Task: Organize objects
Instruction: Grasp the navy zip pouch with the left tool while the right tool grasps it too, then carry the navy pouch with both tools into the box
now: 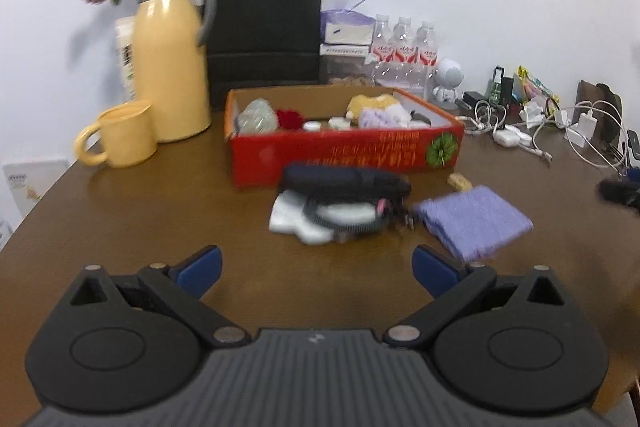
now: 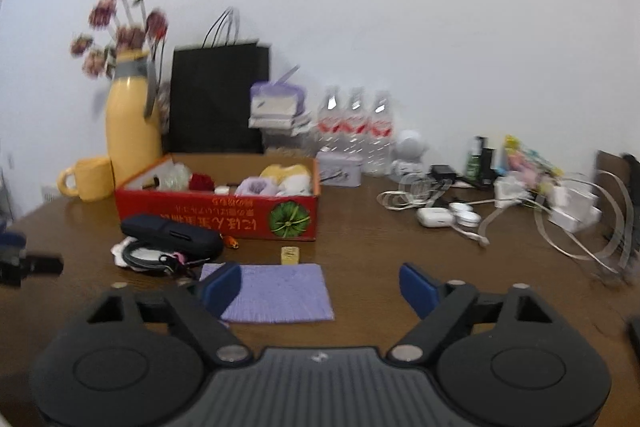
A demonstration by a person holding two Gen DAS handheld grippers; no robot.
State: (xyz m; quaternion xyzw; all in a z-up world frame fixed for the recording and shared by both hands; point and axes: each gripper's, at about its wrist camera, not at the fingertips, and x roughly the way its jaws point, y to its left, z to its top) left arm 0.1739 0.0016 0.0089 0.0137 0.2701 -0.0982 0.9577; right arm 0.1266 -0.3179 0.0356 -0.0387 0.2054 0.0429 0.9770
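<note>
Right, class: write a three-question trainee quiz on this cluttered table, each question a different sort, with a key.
1. True or false: the purple cloth lies inside the red box.
2. What stands left of the yellow jug: A mug, B bottle, C bag?
3. Fill in: both the left gripper and the right gripper hold ____.

Key: 1 false, it lies on the table; 2 A; 3 nothing.

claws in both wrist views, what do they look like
Both match. The left claw and right claw have blue finger pads on black linkage arms with silver pivot pins, round black side housings, and a grey ribbed centre plate with a small white mark.
</note>
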